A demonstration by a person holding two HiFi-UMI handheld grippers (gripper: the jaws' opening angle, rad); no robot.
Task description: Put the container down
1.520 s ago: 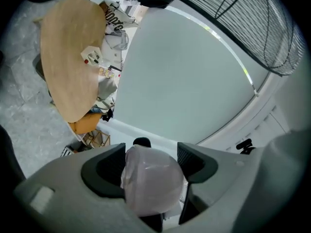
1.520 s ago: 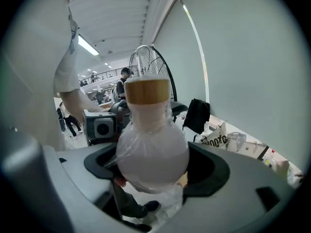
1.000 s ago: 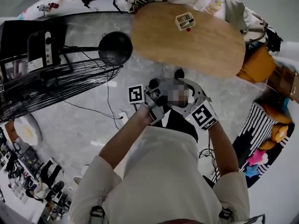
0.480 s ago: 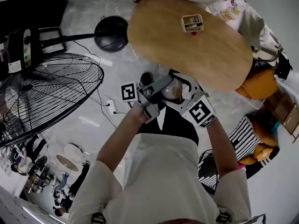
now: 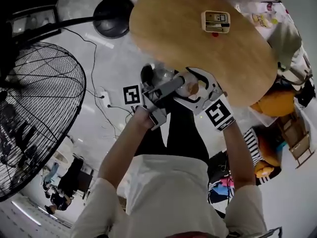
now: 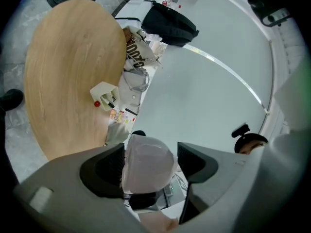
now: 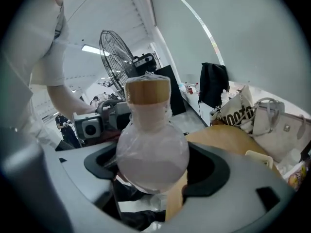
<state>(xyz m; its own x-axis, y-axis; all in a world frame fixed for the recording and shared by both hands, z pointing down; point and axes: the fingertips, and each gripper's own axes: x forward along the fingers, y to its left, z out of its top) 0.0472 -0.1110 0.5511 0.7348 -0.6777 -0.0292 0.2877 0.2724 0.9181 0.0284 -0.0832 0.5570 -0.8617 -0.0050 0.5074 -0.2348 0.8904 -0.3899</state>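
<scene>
1. The person is holding the container (image 7: 151,149), a round clear bulb with a wooden cap under plastic film, up in the air between both claws.
2. The right claw (image 7: 153,166) is gripping the bulb, with its jaws part-way in and one dark pad pressing on each side.
3. The left claw (image 6: 148,164) is closing on the same container from the other side. Its jaws are drawn in narrow, with the container filling the space between the pads.
4. In the head view the container is hanging just off the near edge of the oval wooden table (image 5: 173,29), not resting on it.
5. A small box (image 5: 216,22) is sitting near the table's far edge.
6. A wire-caged fan (image 5: 34,113) is standing on the floor to the left.
</scene>
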